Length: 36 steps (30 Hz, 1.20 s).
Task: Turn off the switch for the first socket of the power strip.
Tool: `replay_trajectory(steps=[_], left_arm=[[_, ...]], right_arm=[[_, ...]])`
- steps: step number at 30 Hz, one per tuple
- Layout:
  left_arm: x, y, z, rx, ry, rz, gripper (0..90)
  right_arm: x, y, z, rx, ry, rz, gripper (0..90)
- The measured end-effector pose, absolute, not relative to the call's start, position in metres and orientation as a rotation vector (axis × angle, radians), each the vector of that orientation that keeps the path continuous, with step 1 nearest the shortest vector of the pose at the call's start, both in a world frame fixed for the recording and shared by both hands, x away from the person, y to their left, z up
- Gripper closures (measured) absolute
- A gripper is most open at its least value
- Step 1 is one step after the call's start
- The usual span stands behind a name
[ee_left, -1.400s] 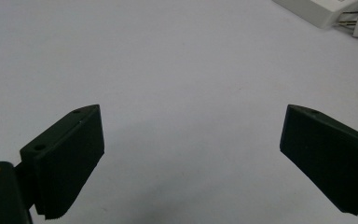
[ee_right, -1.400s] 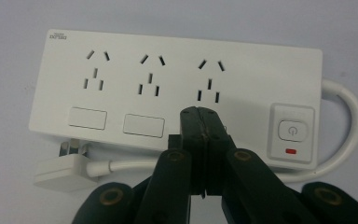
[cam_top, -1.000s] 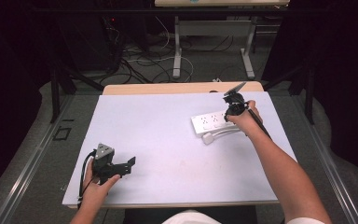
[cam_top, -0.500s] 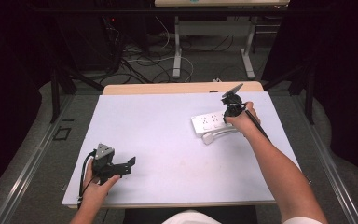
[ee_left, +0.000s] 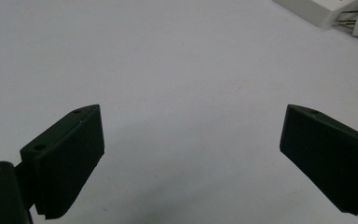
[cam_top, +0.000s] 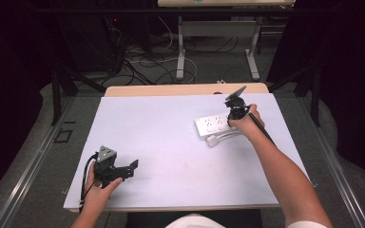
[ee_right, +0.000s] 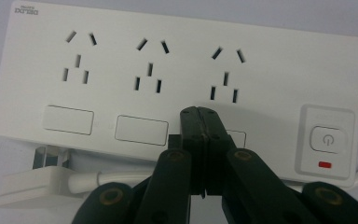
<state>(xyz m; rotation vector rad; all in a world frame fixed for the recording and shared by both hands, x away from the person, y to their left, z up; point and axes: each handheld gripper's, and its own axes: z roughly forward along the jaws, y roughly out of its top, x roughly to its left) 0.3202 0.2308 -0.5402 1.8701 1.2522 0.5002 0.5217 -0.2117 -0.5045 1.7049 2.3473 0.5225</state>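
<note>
A white table. At its near left, the left gripper [cam_top: 132, 167] rests, jaws wide apart and holding nothing. At far right lies a white power strip [ee_right: 177, 88], its plug [ee_right: 32, 184] just beside it. The right gripper [ee_right: 201, 123], jaws pressed together on nothing, seemingly touches the strip's third small switch. Pressing off-centre could slide the strip or slip off.

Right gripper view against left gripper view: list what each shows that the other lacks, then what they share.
Right gripper view: shut jaws over the power strip's face, three socket groups, the power button and red indicator.

Left gripper view: jaws wide apart over the bare white table surface.

Both: the strip and its white plug.
</note>
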Motion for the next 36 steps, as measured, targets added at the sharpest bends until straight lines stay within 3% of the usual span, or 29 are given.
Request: replay_trajectory(steps=[36], left_arm=[[0.3199,0.2302,-0.5403,1.869,1.251,0.499,6.4]], right_arm=[[0.5189,-0.2085,-0.5074,1.673,2.346,0.491,90.0]])
